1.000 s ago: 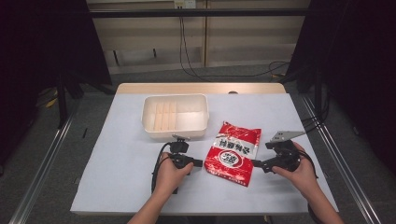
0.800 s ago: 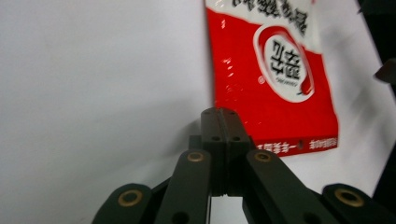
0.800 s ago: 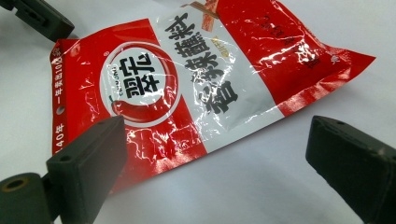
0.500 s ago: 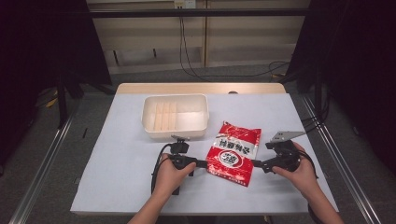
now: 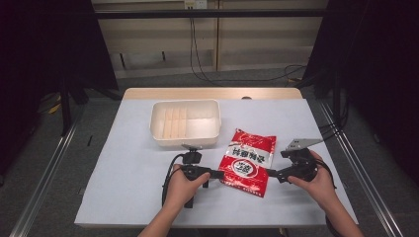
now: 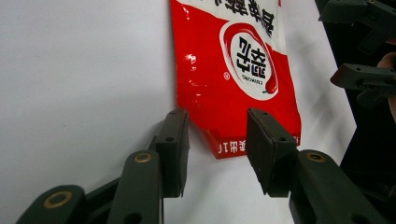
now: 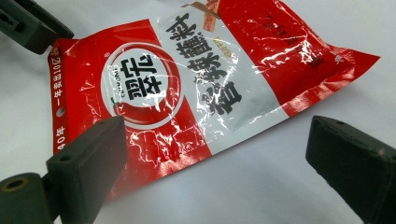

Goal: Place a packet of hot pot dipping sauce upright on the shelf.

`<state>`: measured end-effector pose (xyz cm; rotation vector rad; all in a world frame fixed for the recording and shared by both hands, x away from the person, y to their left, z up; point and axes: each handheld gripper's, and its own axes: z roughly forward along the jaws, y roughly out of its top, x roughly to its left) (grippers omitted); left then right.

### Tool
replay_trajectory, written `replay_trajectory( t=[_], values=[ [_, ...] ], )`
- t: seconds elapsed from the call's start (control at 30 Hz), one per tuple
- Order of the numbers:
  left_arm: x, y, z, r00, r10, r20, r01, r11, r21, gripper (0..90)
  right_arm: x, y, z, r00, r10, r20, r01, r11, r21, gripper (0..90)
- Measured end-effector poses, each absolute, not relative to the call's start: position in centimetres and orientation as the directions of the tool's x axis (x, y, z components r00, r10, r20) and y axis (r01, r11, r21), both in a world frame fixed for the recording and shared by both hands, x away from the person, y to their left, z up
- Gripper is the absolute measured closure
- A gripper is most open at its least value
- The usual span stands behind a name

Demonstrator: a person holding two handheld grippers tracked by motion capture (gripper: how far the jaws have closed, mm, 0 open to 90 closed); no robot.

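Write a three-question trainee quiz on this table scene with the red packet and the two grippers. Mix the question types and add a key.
1. True or false: the red seasoning packet lies inside the white tray.
2. The left gripper has just been opening. Do its pads press on the packet?
A. yes, on the corner
B. no, the corner sits between them untouched
C. the packet is nowhere near them
3. How do the jaws of the right gripper stand?

Key
1. False. It lies flat on the table, beside the tray's near right corner.
2. B.
3. Wide apart, at the packet's long edge, closed on nothing.
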<state>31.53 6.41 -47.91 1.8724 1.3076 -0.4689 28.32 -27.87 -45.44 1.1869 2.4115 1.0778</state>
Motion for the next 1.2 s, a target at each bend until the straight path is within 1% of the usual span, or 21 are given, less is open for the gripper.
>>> replay_trajectory(
  t=[0.2,0.3,0.43,0.5,0.53,0.6,0.63,0.7,0.77,0.8,0.9,1.0,1.07,1.1,1.17,1.2],
  values=[
    [31.6,6.3,-48.2,0.384,0.613,-0.691,0.914,-0.147,0.378,59.0,28.4,-27.8,-45.5,-0.645,0.758,0.094,0.575,0.401,0.713,5.2],
    [31.5,6.2,-48.1,0.403,0.627,-0.666,0.905,-0.165,0.393,58.7,28.4,-27.8,-45.6,-0.643,0.760,0.094,0.577,0.400,0.712,5.2],
    [31.2,5.9,-47.9,0.403,0.647,-0.648,0.903,-0.165,0.397,58.5,28.4,-27.8,-45.5,-0.642,0.761,0.092,0.575,0.400,0.713,5.2],
    [31.1,5.6,-47.7,0.395,0.649,-0.651,0.906,-0.157,0.393,53.8,28.4,-27.8,-45.5,-0.640,0.762,0.093,0.576,0.397,0.714,5.2],
    [31.0,5.4,-47.6,0.400,0.653,-0.643,0.903,-0.161,0.398,50.7,28.4,-27.8,-45.4,-0.638,0.765,0.091,0.577,0.397,0.714,5.2],
    [30.8,5.1,-47.4,0.458,0.669,-0.586,0.872,-0.209,0.442,49.4,28.4,-27.9,-45.4,-0.637,0.765,0.092,0.575,0.393,0.717,5.2],
    [30.8,5.0,-47.2,0.468,0.677,-0.568,0.866,-0.223,0.448,47.7,28.4,-27.9,-45.3,-0.636,0.766,0.093,0.576,0.392,0.718,5.2],
    [30.9,4.9,-47.1,0.480,0.692,-0.540,0.855,-0.230,0.465,47.2,28.3,-28.0,-45.3,-0.638,0.765,0.092,0.575,0.393,0.718,5.2],
    [30.9,4.8,-47.1,0.488,0.695,-0.528,0.850,-0.240,0.470,48.5,28.3,-28.0,-45.3,-0.639,0.764,0.091,0.573,0.393,0.720,5.2],
    [30.8,4.7,-47.0,0.503,0.701,-0.505,0.840,-0.260,0.476,48.9,28.3,-28.0,-45.3,-0.639,0.764,0.091,0.573,0.392,0.720,5.2],
    [30.4,4.2,-46.9,0.548,0.722,-0.422,0.804,-0.314,0.505,54.5,28.4,-27.9,-45.3,-0.637,0.766,0.088,0.574,0.395,0.718,5.3],
    [30.2,3.9,-46.8,0.554,0.737,-0.388,0.794,-0.328,0.511,60.7,28.3,-27.9,-45.3,-0.637,0.766,0.090,0.578,0.397,0.713,5.3],
    [30.1,3.8,-46.7,0.573,0.745,-0.342,0.777,-0.360,0.516,65.5,28.3,-27.8,-45.3,-0.639,0.764,0.093,0.578,0.396,0.714,5.3],
    [30.1,3.7,-46.7,0.570,0.748,-0.341,0.777,-0.357,0.518,69.4,28.3,-27.8,-45.3,-0.636,0.767,0.089,0.576,0.395,0.715,5.3],
    [30.2,3.9,-46.8,0.564,0.754,-0.336,0.779,-0.353,0.518,73.2,28.4,-27.8,-45.3,-0.639,0.764,0.093,0.576,0.395,0.715,5.3],
    [30.2,3.9,-46.8,0.563,0.755,-0.337,0.780,-0.349,0.519,76.7,28.4,-27.9,-45.3,-0.640,0.763,0.089,0.574,0.398,0.715,5.3]
  ],
)
